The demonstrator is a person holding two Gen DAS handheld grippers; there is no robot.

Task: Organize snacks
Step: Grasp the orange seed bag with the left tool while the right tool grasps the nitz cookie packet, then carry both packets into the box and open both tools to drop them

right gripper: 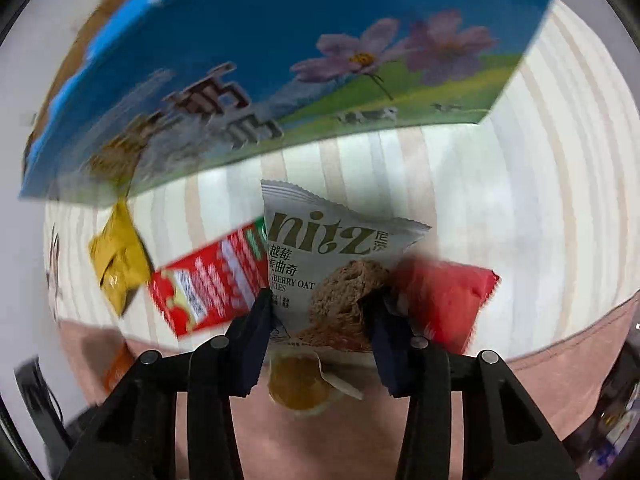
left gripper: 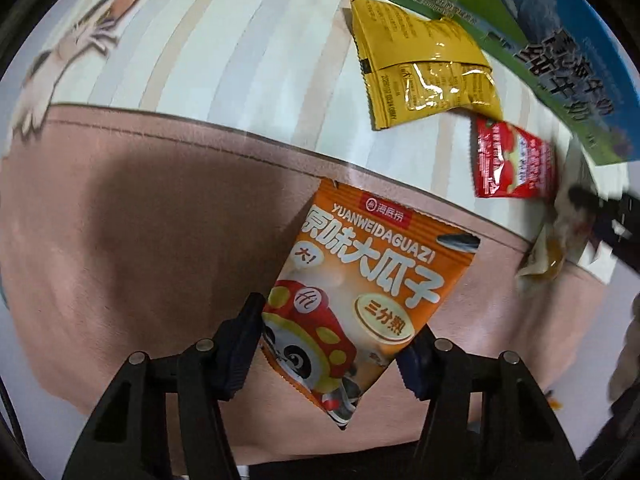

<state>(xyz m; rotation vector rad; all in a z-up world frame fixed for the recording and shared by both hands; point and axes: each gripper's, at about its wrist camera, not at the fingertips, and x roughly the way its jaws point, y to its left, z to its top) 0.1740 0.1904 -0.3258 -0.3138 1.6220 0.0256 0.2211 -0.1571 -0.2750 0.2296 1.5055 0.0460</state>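
My left gripper [left gripper: 332, 340] is shut on an orange sunflower-seed packet [left gripper: 360, 280] and holds it above the pink cloth [left gripper: 140, 240]. My right gripper [right gripper: 324, 320] is shut on a grey oat-cookie packet [right gripper: 332, 256], lifted over the striped cloth [right gripper: 520, 200]. A yellow packet [left gripper: 424, 64] and a red packet [left gripper: 512, 160] lie on the striped cloth; both also show in the right wrist view, the yellow packet [right gripper: 118, 260] left of the red packet [right gripper: 208, 284]. The right gripper with its packet shows blurred at the right edge of the left wrist view [left gripper: 592, 216].
A large blue and green milk carton box [right gripper: 280, 60] stands behind the packets, also in the left wrist view [left gripper: 540, 32]. Another red packet [right gripper: 444, 300] lies right of my right gripper. A small clear-wrapped yellow snack [right gripper: 300, 384] lies below it on the pink cloth.
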